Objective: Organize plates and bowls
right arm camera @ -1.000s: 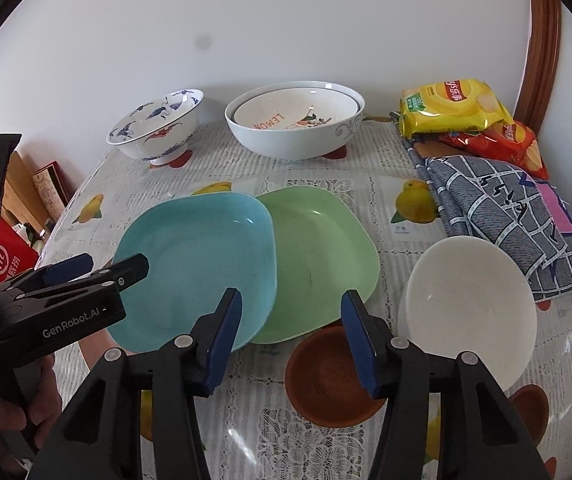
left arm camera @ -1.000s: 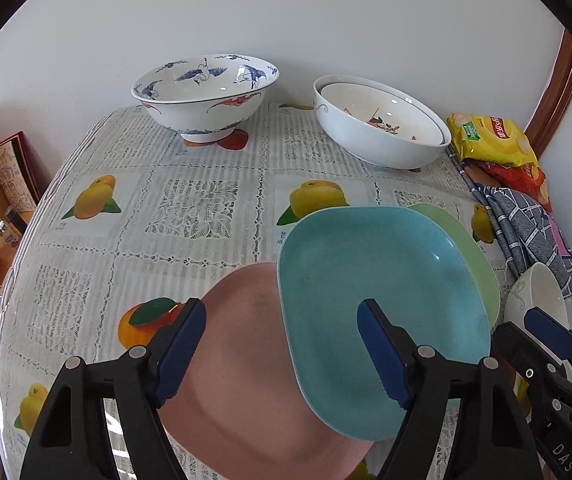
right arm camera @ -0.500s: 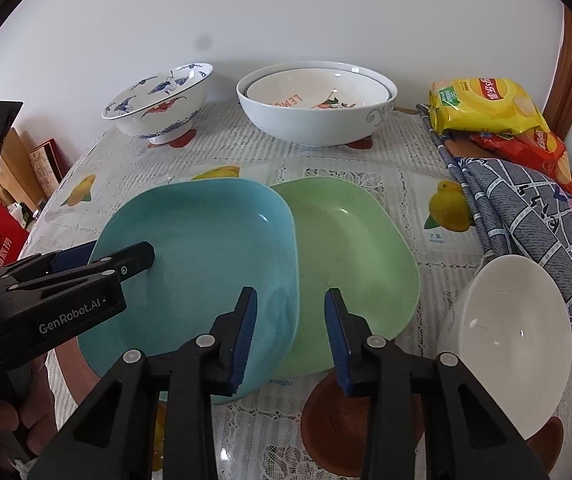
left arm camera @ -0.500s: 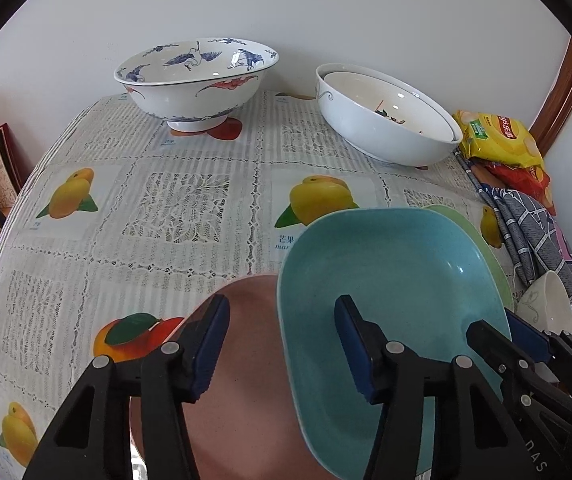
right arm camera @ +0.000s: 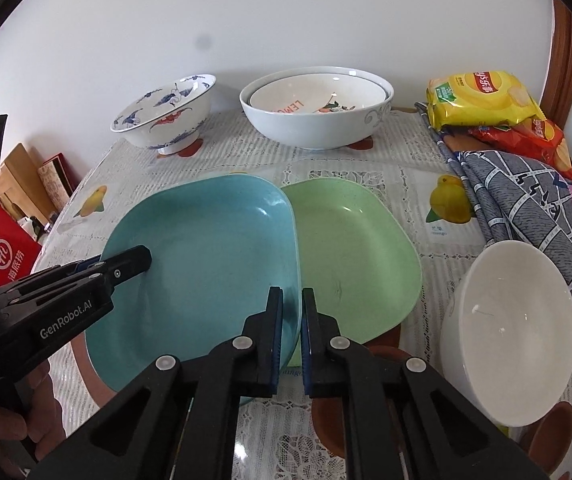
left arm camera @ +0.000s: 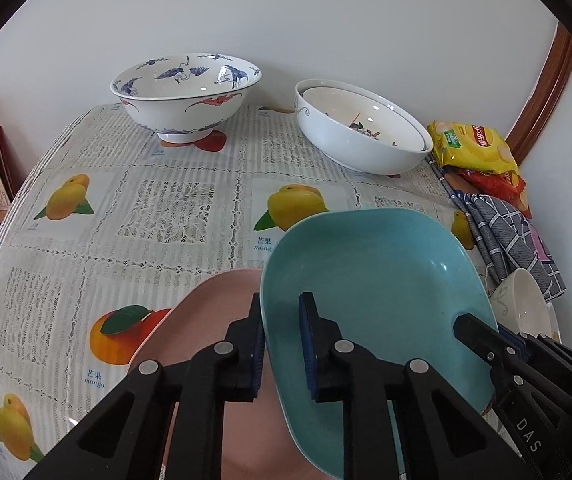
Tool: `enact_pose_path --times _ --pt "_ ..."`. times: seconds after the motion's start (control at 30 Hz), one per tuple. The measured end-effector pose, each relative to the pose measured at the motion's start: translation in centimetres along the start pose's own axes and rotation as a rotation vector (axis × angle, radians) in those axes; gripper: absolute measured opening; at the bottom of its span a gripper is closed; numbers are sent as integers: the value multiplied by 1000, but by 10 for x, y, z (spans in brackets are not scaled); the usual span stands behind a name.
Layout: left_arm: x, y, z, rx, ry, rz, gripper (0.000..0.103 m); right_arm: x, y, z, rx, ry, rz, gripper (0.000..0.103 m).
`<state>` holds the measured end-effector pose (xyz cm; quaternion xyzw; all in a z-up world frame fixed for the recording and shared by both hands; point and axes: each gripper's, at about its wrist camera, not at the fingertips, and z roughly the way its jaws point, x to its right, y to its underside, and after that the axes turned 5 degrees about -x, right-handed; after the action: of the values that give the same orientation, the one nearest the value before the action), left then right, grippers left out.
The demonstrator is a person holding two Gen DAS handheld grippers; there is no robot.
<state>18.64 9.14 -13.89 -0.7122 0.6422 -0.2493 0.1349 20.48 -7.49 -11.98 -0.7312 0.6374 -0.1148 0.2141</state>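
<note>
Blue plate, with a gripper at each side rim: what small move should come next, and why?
Probably a short, level lift with both hands. The left gripper is closing on the blue plate at its left rim, the right gripper is shut on its right rim. It overlaps the green plate and the pink plate, so raising beats sliding.

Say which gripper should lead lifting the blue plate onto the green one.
Right, probably: the right gripper pinches the blue plate at the edge overlapping the green plate; the left gripper is closing on the far rim.
</note>
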Motion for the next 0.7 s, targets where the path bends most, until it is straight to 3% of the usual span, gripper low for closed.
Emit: enact_pose_path --times 0.7 --pt "29 30 -90 99 61 19 16 2 27 -111 152 37 14 8"
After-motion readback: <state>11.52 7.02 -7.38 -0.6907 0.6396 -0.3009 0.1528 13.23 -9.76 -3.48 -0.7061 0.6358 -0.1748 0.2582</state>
